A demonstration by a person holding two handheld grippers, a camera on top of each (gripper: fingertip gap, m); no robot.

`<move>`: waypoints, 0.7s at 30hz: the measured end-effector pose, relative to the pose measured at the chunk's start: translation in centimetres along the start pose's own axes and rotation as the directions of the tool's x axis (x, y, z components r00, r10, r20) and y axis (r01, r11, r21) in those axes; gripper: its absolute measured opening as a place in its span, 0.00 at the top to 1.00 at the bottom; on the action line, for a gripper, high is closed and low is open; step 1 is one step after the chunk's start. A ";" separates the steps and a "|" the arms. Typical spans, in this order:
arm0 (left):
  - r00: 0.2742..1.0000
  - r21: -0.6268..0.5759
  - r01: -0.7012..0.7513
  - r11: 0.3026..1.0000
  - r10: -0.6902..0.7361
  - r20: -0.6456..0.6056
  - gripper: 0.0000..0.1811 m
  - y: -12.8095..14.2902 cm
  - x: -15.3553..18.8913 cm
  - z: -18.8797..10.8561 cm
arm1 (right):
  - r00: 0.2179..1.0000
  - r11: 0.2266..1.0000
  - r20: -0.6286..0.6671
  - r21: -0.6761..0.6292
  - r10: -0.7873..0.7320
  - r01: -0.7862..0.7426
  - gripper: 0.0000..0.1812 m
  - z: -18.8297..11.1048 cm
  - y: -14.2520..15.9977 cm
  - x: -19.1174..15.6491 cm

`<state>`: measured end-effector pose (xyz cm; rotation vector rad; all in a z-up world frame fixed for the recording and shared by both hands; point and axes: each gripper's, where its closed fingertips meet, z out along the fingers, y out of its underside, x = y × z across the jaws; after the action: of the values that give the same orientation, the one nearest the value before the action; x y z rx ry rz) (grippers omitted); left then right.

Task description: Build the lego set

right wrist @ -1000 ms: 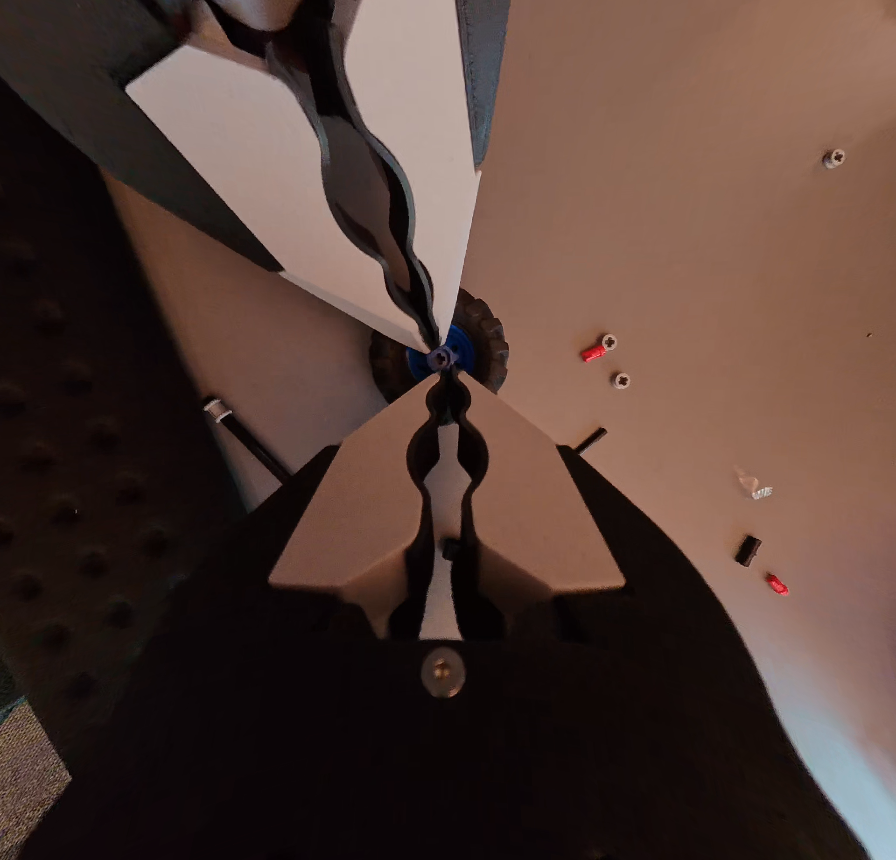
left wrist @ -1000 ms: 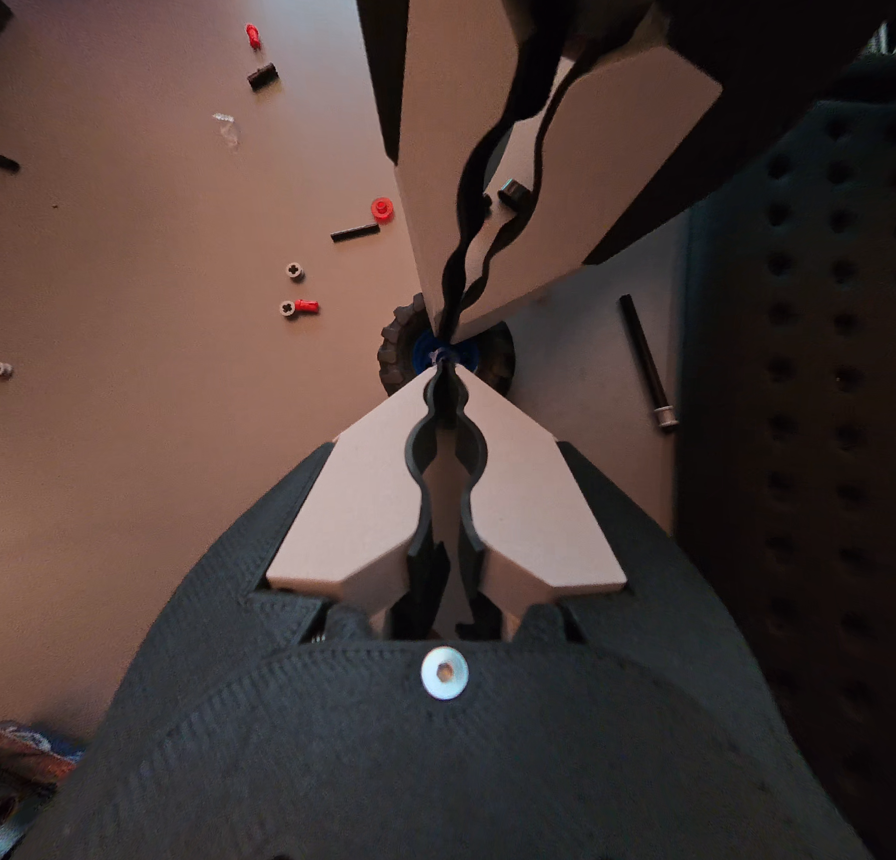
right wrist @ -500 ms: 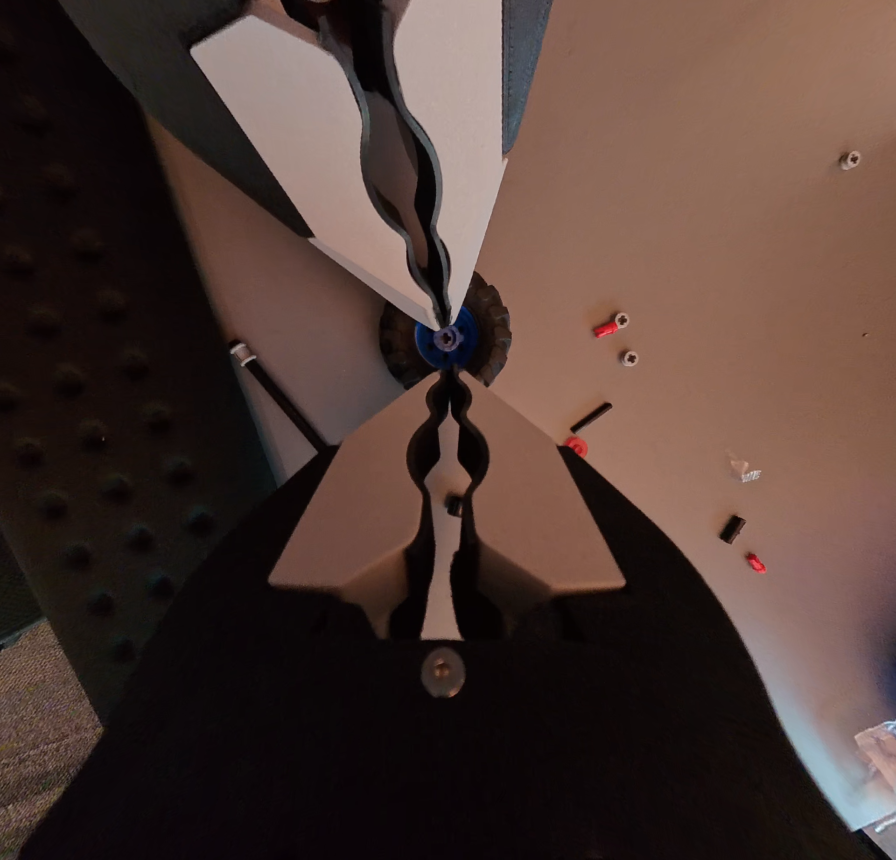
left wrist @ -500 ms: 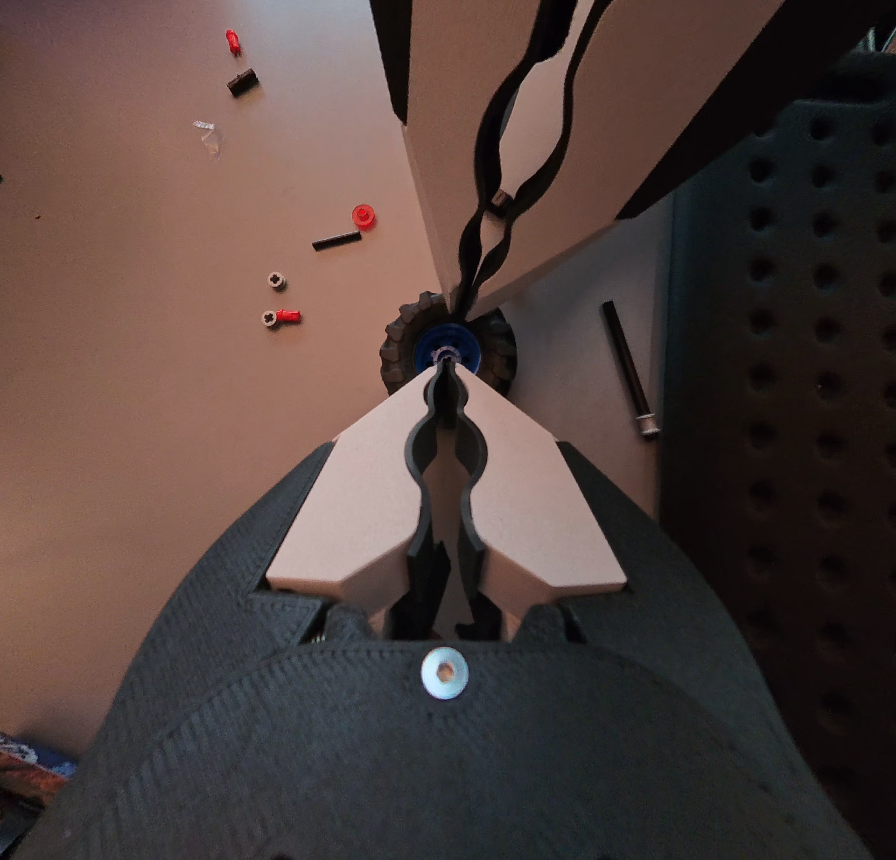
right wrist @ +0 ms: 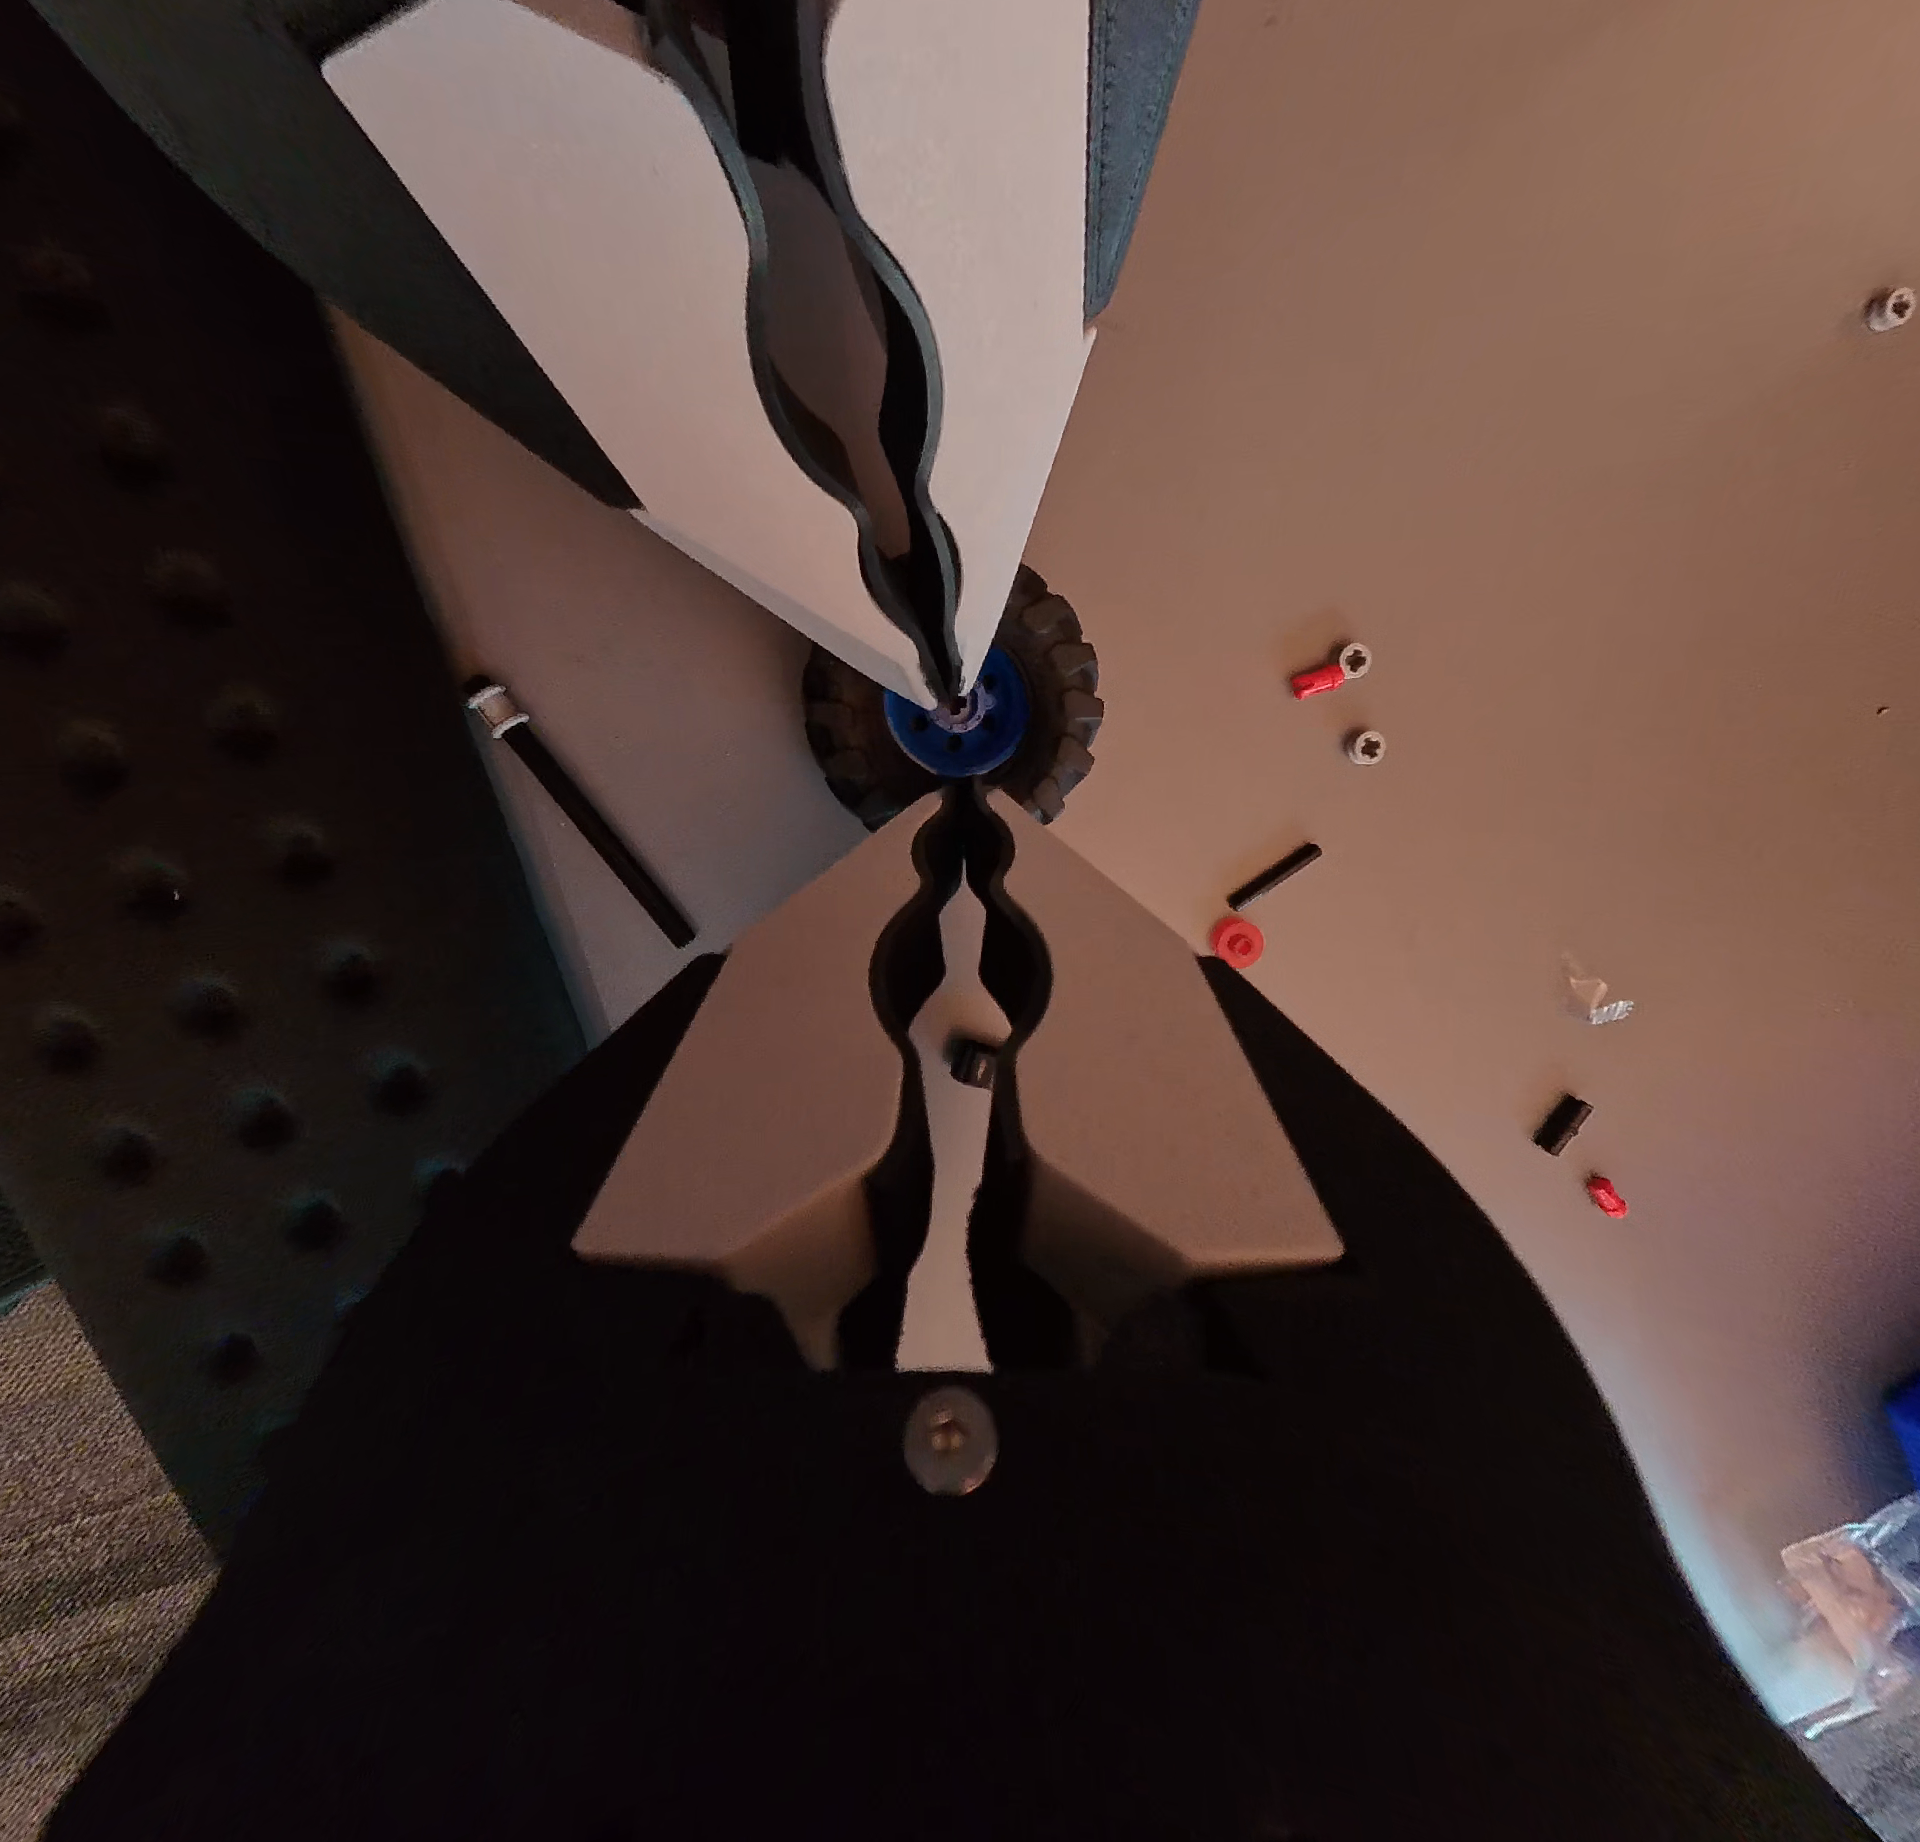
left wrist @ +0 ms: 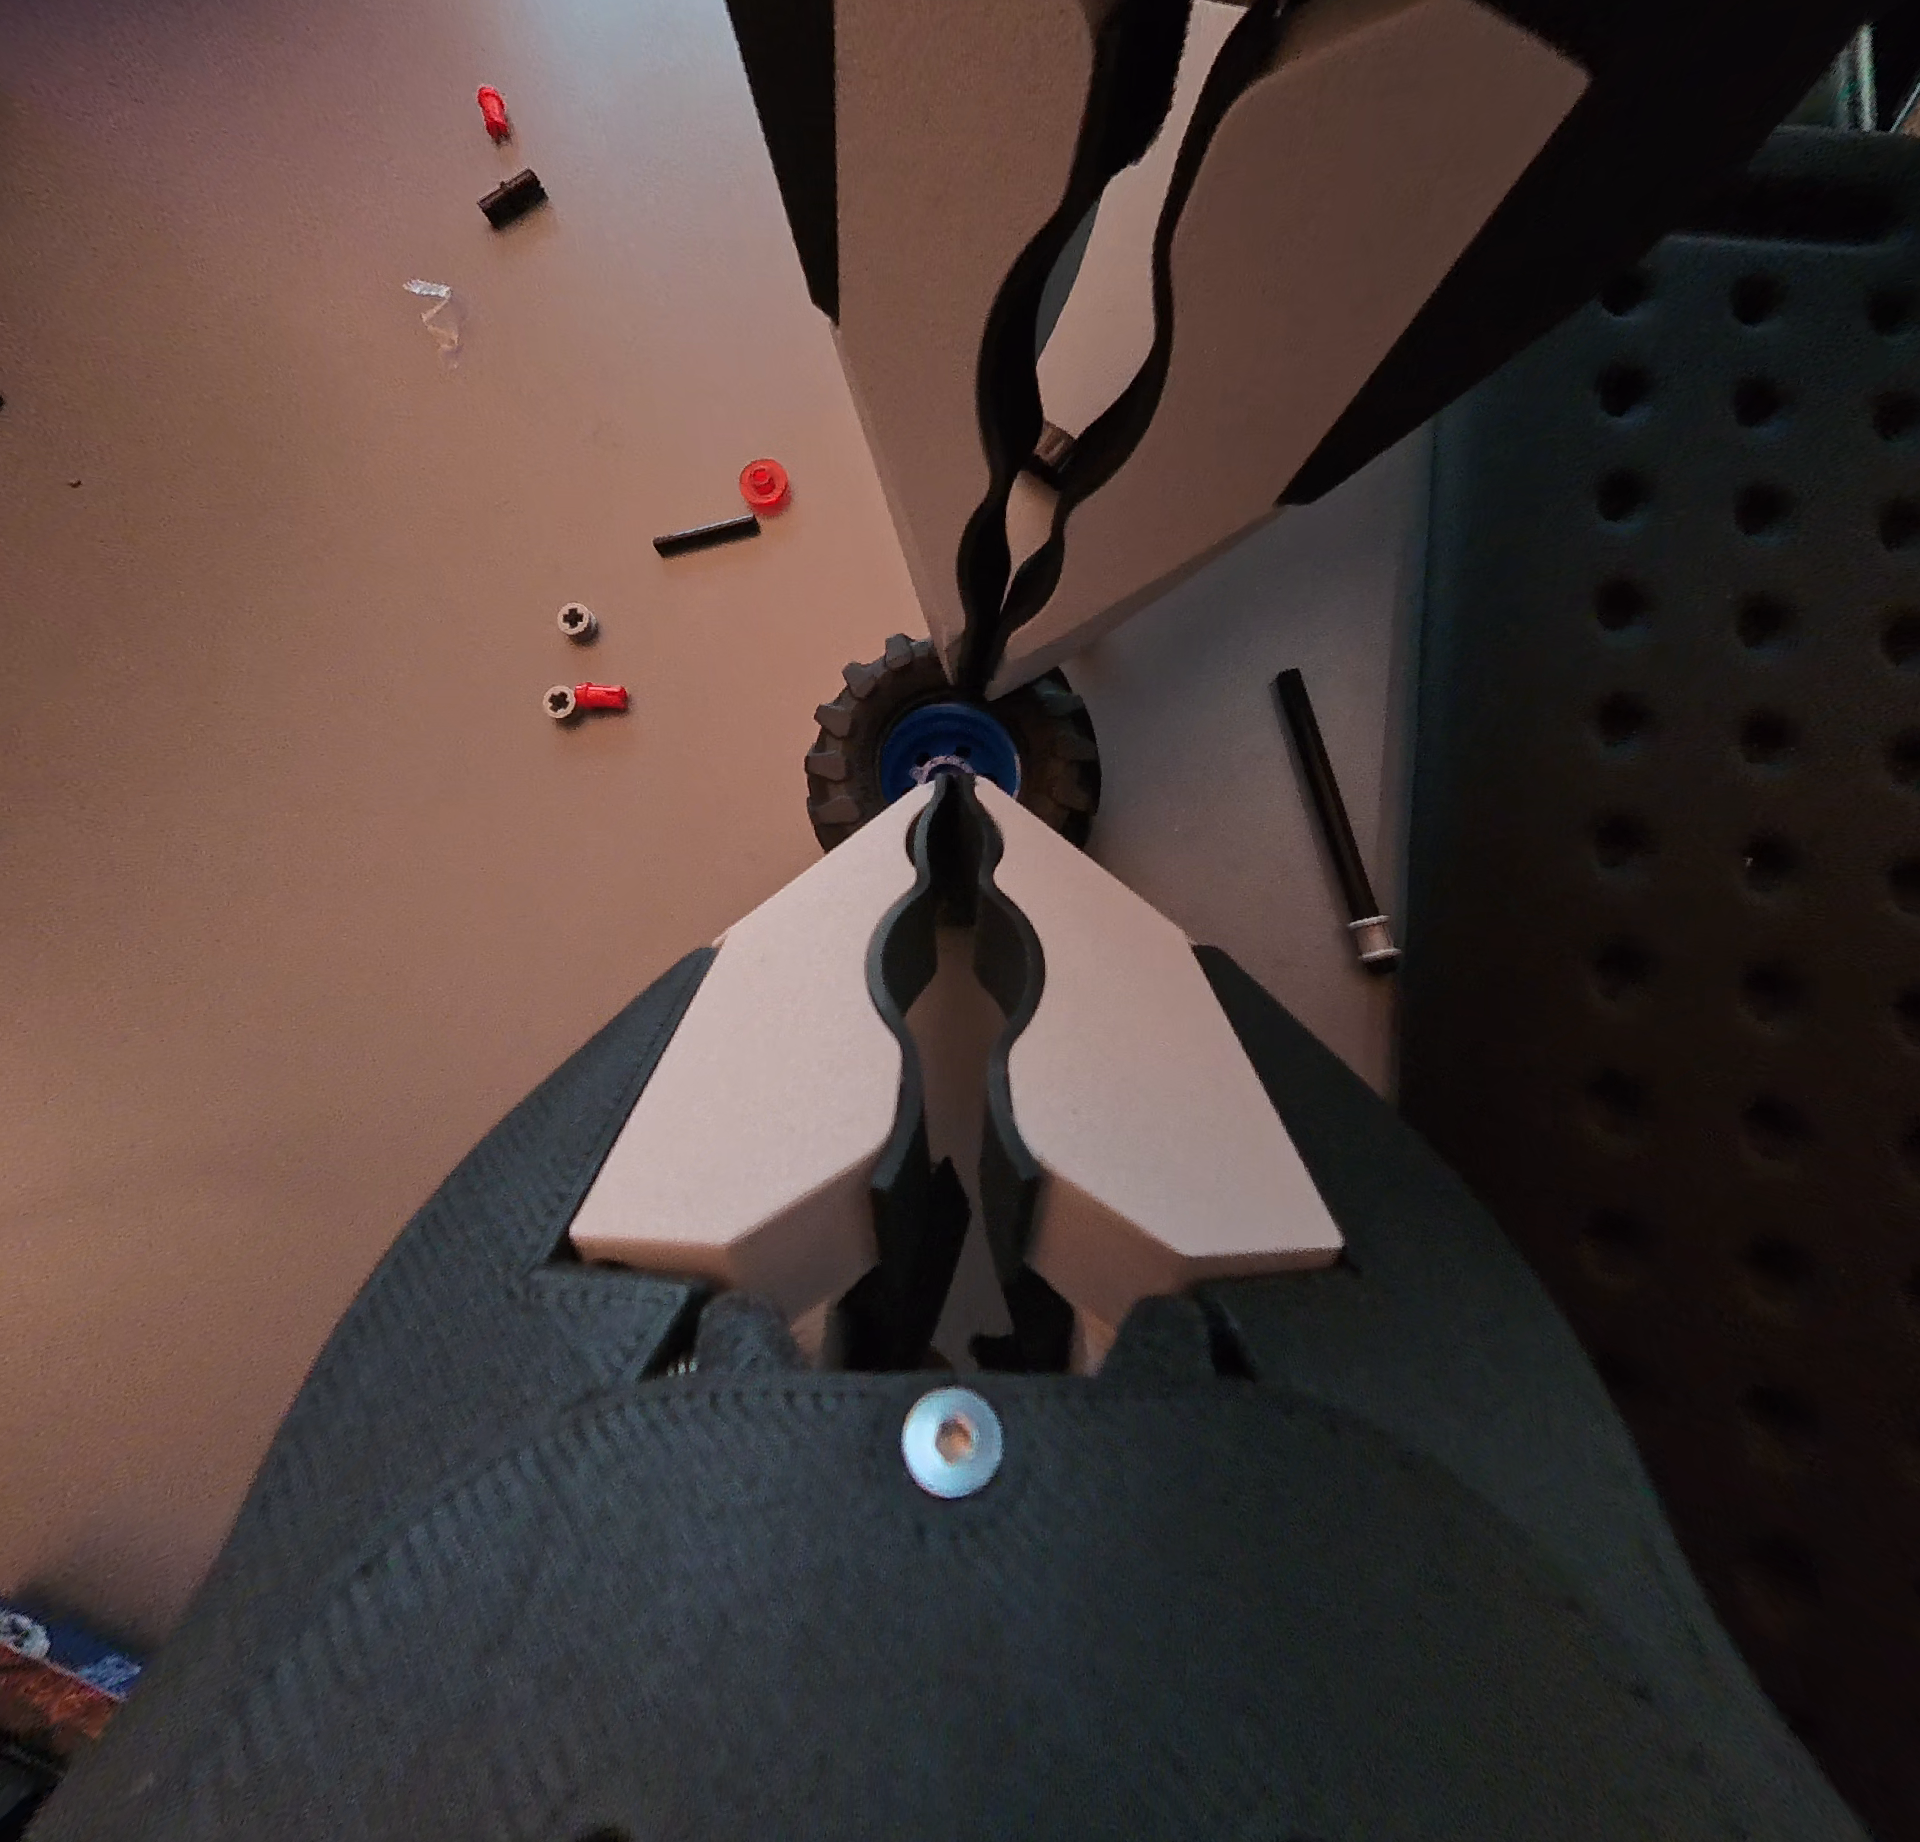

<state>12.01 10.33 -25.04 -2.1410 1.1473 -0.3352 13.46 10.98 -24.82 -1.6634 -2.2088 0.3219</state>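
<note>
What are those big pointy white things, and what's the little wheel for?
Each pointy pair is a hand-held gripper, like tongs that a person squeezes. A camera sits on each, so each picture looks along one gripper's fingers and sees the other opposite. The left hand-held gripper and the right hand-held gripper both point at a small toy wheel with a blue middle on the table. Both look squeezed shut. The left one's tips sit at a tiny purple piece in the wheel's middle; whether they pinch it I can't tell. Loose bits lie around: red pegs, grey rings, and a long black stick.
</note>
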 end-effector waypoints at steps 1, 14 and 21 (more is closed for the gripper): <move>1.000 -0.003 -0.002 1.000 0.002 0.006 1.00 0.0 0.0 0.0 | 1.000 1.000 -0.004 0.006 -0.001 0.001 1.00 0.0 0.0 0.0; 0.999 0.035 0.019 0.999 -0.020 0.038 1.00 -0.3 0.1 0.7 | 1.000 0.998 0.007 0.066 0.025 -0.026 1.00 0.4 0.0 -0.1; 0.998 0.071 0.001 0.997 -0.006 0.061 1.00 -0.4 0.2 0.4 | 0.993 0.983 -0.086 0.174 0.076 -0.060 1.00 0.4 -0.1 0.0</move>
<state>12.58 10.55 -25.10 -2.0772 1.0818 -0.3059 13.18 10.93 -25.11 -1.6298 -2.0002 0.4309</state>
